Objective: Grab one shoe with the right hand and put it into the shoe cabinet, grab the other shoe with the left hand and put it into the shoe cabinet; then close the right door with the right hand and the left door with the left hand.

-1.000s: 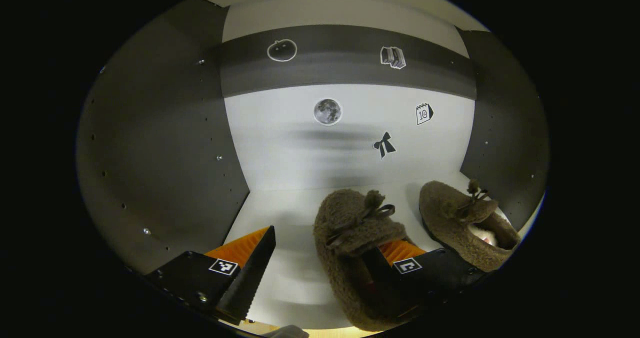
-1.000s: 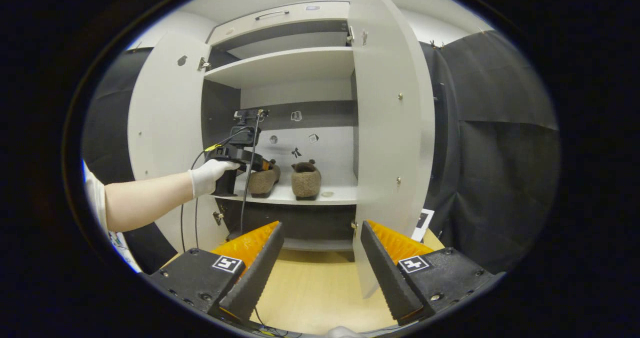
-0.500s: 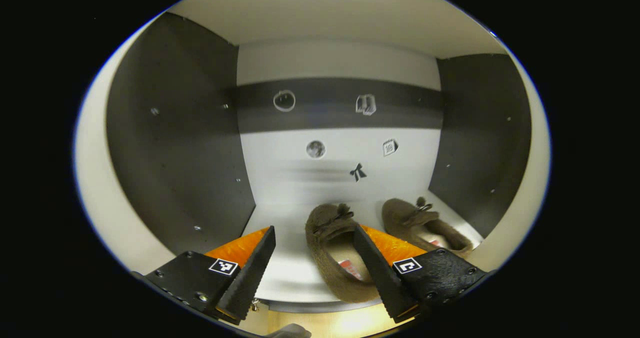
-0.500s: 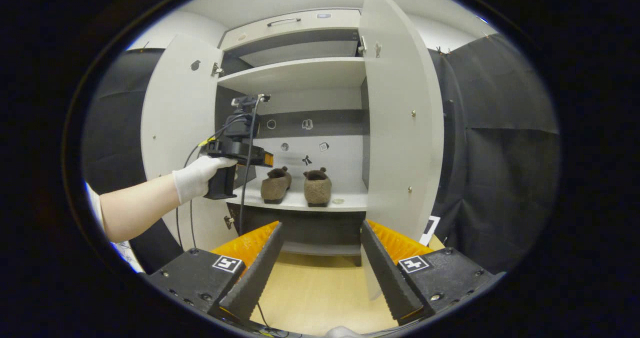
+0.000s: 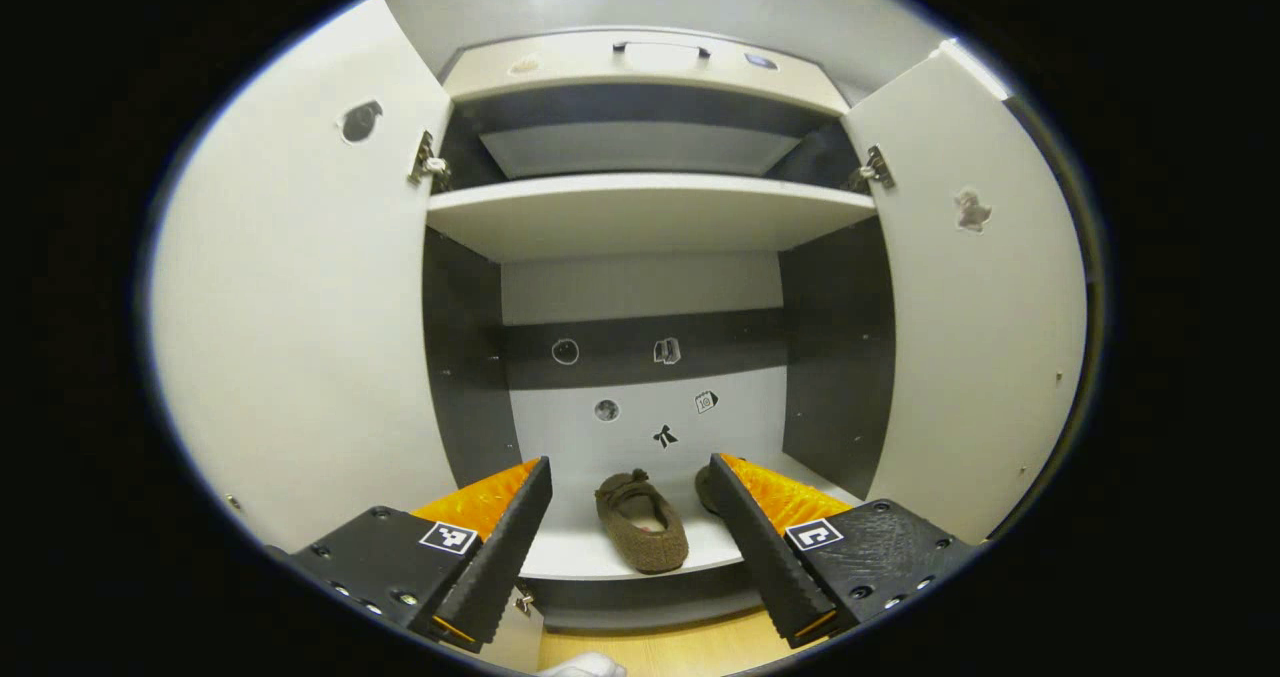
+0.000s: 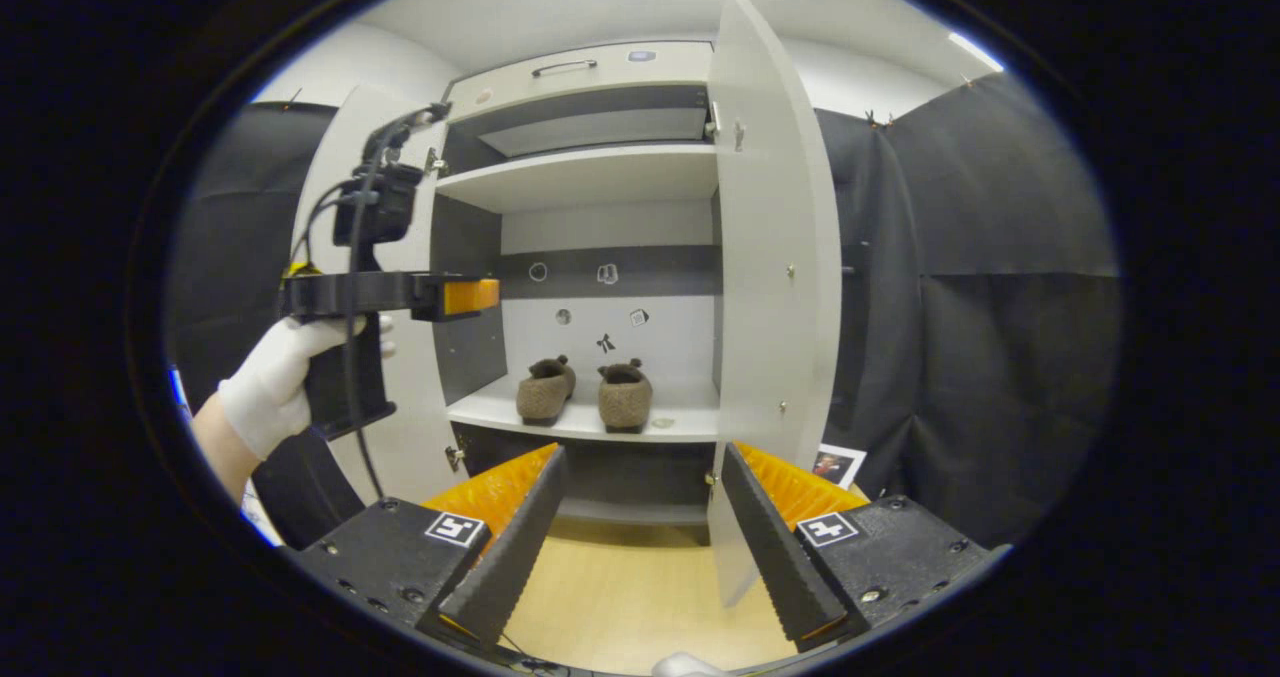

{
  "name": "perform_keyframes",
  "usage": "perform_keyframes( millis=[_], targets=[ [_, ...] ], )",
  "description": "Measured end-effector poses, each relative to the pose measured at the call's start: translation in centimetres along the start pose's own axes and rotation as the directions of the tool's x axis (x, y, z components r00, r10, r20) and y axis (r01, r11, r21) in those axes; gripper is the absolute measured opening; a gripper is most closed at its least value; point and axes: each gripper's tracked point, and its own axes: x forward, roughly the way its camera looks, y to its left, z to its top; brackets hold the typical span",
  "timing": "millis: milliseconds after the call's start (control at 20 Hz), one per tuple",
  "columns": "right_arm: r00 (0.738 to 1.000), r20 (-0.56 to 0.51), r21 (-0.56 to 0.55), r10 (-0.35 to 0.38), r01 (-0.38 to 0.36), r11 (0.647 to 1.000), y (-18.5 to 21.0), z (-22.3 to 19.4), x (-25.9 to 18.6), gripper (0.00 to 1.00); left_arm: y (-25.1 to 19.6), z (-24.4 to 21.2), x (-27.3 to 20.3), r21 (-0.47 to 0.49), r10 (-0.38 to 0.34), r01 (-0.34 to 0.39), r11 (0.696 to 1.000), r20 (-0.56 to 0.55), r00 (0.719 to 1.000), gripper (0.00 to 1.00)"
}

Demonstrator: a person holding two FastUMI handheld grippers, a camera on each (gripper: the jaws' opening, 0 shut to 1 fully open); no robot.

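Two brown fuzzy shoes stand side by side on the cabinet's lower shelf (image 6: 590, 422): the left shoe (image 6: 545, 392) and the right shoe (image 6: 625, 397). In the left gripper view the left shoe (image 5: 642, 522) lies between my fingers but far off, and the right shoe (image 5: 704, 482) is mostly hidden behind my right finger. My left gripper (image 5: 628, 463) is open and empty, well in front of the cabinet; from the side it is the left gripper (image 6: 470, 295), held by a gloved hand (image 6: 270, 387). My right gripper (image 6: 643, 452) is open and empty, low before the cabinet. The left door (image 5: 300, 307) and right door (image 5: 980, 307) are open.
The right door (image 6: 770, 287) stands edge-on just beyond my right gripper's right finger. An upper shelf (image 6: 590, 172) spans the cabinet. A wooden floor (image 6: 620, 597) lies below, black cloth (image 6: 980, 337) hangs to the right, and a small picture (image 6: 835, 462) rests by the cabinet's foot.
My left gripper has pulled back out of the cabinet, leaving the shoe on the shelf. The right gripper has stayed open and hardly moved.
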Motion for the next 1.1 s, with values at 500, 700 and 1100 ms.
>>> perform_keyframes(
  millis=[500,700,1100],
  targets=[
    [0.999,0.010,0.008,-0.036,0.036,0.999,-2.0,0.2,-0.8,0.99,3.1,-4.0,-12.3,0.039,0.140,-0.139,0.990,-0.025,0.990,0.96],
    [0.999,0.019,0.009,-0.029,0.029,1.000,-1.9,0.9,-1.1,0.99,4.2,-6.2,-15.7,0.033,0.182,-0.180,0.983,-0.067,0.981,0.96],
    [0.991,0.071,0.022,-0.118,0.116,0.993,-7.7,4.7,-2.3,0.99,4.4,-4.9,-16.7,0.038,0.183,-0.182,0.983,-0.040,0.982,0.96]
  ],
)
